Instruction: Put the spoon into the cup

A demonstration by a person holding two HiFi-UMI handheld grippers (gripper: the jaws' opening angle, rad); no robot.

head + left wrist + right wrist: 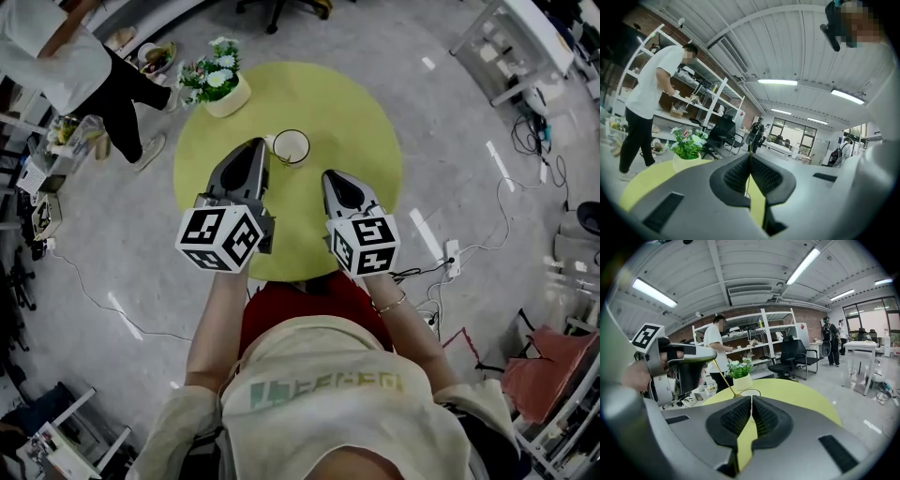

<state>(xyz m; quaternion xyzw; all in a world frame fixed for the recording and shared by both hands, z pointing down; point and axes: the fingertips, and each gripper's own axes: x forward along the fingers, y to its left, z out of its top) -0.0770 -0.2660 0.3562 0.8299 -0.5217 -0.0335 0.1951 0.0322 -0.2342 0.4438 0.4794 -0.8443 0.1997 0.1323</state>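
1. Found the spoon, a thin gold handle, pinched at its upper end in the left gripper. In the right gripper view it slants down toward 5 o'clock, with the lower end close to the cup rim. Cannot tell whether it touches.
2. Logged the cup: white with a dark rim, upright on the round yellow-green table, a little toward 12 o'clock from the table's centre.
3. Checked the left gripper's jaws: clamped on the spoon handle, with only a hairline between the pads. Tip sits just beside the cup at its 8 o'clock in the head view.
4. Checked the right gripper: pads pressed together, holding nothing. Hangs over the table at the cup's 4 o'clock, apart from it.
5. Noted a flower pot, white with green and white blooms, at the table's 10 o'clock edge.
6. Saw a person in a white top and dark trousers on the floor beyond that edge, facing shelves.
7. Marked a power strip with trailing cables on the floor at the table's 4 o'clock.
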